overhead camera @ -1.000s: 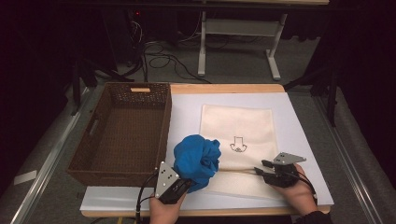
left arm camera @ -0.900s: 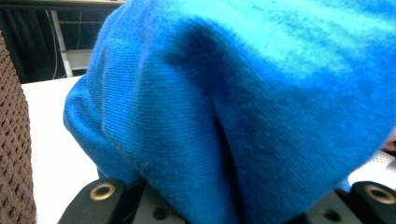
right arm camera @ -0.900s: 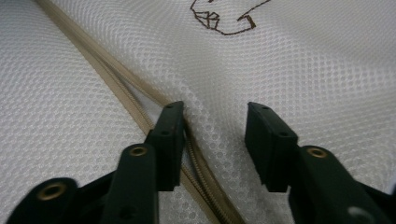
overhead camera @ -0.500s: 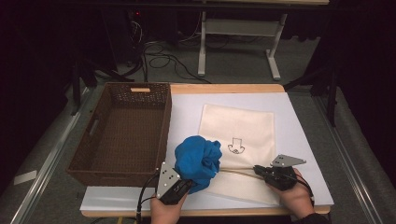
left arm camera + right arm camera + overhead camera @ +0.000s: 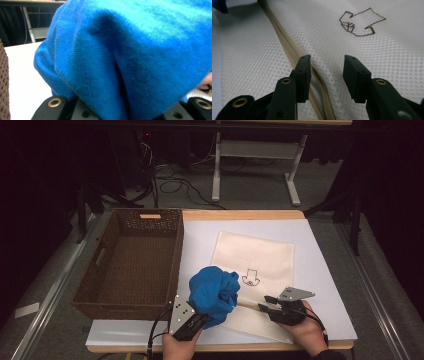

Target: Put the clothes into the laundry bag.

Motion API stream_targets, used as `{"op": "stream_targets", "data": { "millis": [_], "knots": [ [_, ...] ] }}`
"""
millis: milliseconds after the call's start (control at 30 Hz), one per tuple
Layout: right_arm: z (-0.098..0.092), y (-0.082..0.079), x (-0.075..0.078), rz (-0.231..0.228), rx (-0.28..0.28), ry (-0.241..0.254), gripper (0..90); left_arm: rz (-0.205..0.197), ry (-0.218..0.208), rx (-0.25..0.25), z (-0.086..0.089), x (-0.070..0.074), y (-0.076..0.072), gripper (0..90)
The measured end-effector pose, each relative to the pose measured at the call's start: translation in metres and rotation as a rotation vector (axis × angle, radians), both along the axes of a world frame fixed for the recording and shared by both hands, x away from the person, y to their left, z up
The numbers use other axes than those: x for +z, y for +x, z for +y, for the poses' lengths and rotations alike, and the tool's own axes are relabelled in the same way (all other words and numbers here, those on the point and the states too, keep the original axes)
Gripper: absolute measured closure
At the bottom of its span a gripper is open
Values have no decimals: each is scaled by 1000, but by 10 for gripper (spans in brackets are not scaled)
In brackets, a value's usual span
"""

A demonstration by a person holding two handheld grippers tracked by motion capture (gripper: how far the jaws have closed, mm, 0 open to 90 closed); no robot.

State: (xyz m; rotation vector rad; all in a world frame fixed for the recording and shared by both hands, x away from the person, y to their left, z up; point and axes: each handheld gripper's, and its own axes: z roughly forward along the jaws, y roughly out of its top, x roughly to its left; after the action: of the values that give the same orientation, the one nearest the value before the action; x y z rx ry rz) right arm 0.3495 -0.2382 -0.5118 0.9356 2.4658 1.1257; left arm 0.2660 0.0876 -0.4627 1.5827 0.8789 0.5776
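A bunched blue cloth (image 5: 215,291) hangs from my left gripper (image 5: 204,318), which is shut on it just above the table's near edge; the blue cloth (image 5: 125,50) hides the jaw tips in the left gripper view. A cream mesh bag (image 5: 255,262) with a small dark embroidered mark (image 5: 362,23) lies flat on the white board. My right gripper (image 5: 264,304) points left over the bag's near edge. The right gripper (image 5: 325,58) has just been opening its jaws. They stand apart over the mesh, gripping nothing, and the tan zipper (image 5: 287,42) runs under the left jaw.
A brown wicker basket (image 5: 100,255) stands at the left, its wall close to the blue cloth. The white board (image 5: 320,270) has bare room right of the bag. Beyond the table are a desk frame (image 5: 255,155) and floor cables.
My right gripper has slid left along the bag's near edge, toward the blue cloth. The left gripper and the cloth have stayed in place.
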Motion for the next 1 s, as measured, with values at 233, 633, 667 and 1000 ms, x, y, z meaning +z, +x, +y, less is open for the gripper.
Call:
{"op": "stream_targets", "data": {
  "millis": [233,633,667,1000],
  "knots": [
    [2,-1,-1,-8,0,-33,831,9,1,-12,-4,-1,-2,774],
    [-5,6,3,-28,-58,52,886,24,39,-46,-35,-10,10,774],
    [-8,8,4,-21,-64,68,886,16,51,-56,-38,-9,11,774],
    [-13,6,16,-47,-67,118,886,24,51,-104,-43,-9,-14,774]
  ]
}}
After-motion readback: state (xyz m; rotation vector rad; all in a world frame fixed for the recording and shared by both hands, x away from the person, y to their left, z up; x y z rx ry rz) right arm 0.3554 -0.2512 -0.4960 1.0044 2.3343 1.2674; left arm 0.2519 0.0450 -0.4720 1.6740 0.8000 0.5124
